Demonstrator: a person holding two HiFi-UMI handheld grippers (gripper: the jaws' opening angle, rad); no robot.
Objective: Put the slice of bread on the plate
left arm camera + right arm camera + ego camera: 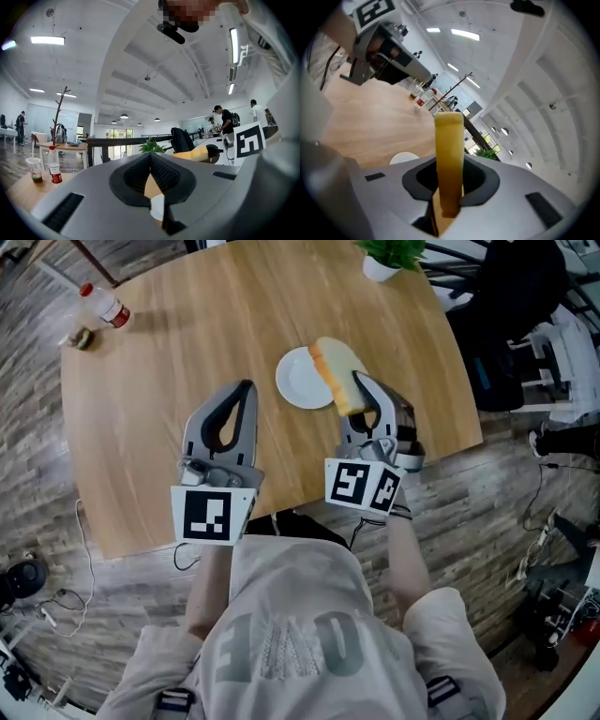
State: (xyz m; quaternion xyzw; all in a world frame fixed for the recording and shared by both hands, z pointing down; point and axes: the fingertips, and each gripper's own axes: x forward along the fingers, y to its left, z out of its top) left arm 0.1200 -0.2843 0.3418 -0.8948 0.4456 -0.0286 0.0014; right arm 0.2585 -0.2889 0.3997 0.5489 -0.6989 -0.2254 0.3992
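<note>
The slice of bread (336, 376) is up in the air, pinched by the right gripper (360, 382). It hangs over the right edge of the white plate (296, 381). It does not look like it lies on the plate yet.

Some things could go wrong. The jaws hold only one end of the bread, so I think the far end could bend down or tear off, because bread is soft. A hard squeeze could squash it flat. If the jaws let go right here, part of the slice might land on the tabletop (187, 343) and not on the plate, since it sits over the rim. The plate looks light too. A bump from the gripper could push it away, and it is not far from the tabletop's edge.

In the right gripper view, the jaws of the right gripper (449, 190) press on both sides of the bread (449, 150). The slice stands on its thin edge there, so the hand is rolled to one side. It points away from the person and a little down, with the plate (404, 158) just below.

The left gripper (246, 390) is beside it, to the left of the plate. It points flat across the tabletop. Its jaws (150, 155) are pressed together with nothing between them.

Both arms reach out in front of the person's body.
</note>
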